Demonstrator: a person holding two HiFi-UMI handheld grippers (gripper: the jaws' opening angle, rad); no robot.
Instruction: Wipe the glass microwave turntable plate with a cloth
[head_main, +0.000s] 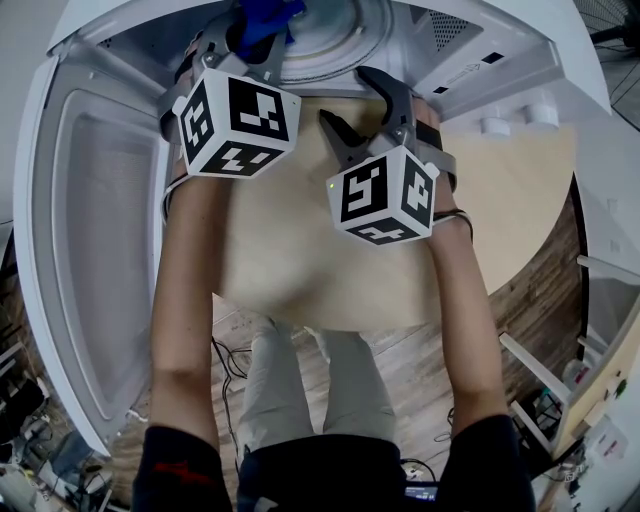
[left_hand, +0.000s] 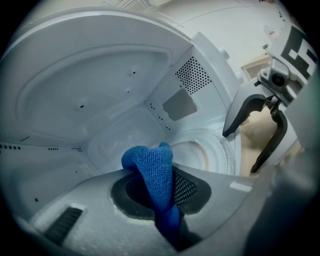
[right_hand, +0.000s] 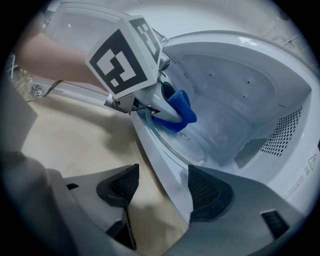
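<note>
Inside microwave: turntable plate, left gripper clamping cloth.

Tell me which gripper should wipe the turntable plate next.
Left. The left gripper is shut on the blue cloth and is inside the microwave, close to the glass plate. The right gripper is open and empty, outside at the microwave's front edge.

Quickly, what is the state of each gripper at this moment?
Left gripper: shut on the blue cloth.
Right gripper: open, jaws apart, holding nothing.
</note>
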